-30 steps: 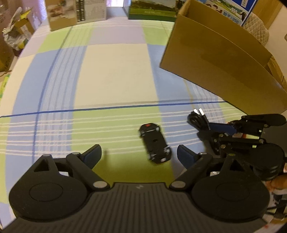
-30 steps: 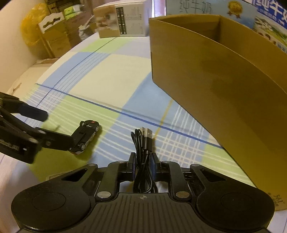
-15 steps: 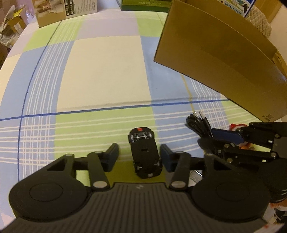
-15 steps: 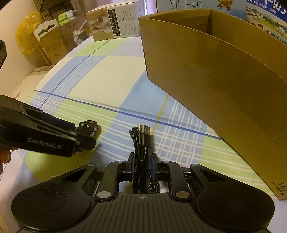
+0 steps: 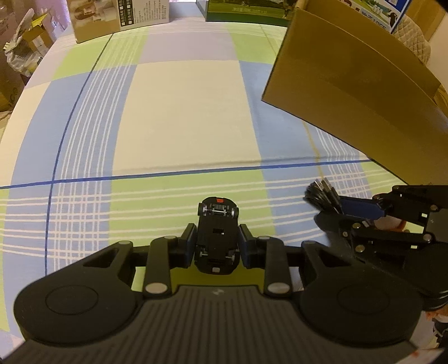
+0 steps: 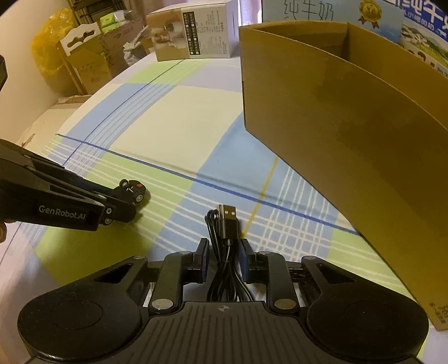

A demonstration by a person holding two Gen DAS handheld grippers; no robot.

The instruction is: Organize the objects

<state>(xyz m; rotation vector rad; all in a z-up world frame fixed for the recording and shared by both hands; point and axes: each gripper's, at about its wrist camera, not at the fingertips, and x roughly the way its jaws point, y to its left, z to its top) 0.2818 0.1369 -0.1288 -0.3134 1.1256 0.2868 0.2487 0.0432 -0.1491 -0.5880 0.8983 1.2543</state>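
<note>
A small black toy car (image 5: 217,221) lies wheels-up on the checked tablecloth (image 5: 182,112). My left gripper (image 5: 217,240) has its jaws closing, and both blue pads press the car's sides. In the right wrist view the car (image 6: 134,191) pokes out past the left gripper (image 6: 126,207). My right gripper (image 6: 224,257) is shut on a bundled black USB cable (image 6: 225,221), whose plug sticks out forward. From the left wrist view, the right gripper (image 5: 336,207) and cable (image 5: 319,193) sit just right of the car.
A tall open cardboard box (image 6: 336,126) stands on the table to the right, close to the right gripper, also seen as the box (image 5: 350,92). A white-and-brown product box (image 6: 193,33) and printed cartons (image 6: 336,16) line the far edge. Clutter of cartons (image 6: 84,64) lies beyond the left edge.
The left gripper's jaws went from wide open to closed around the toy car, which now lies straight between the pads. The right gripper kept its hold on the cable.
</note>
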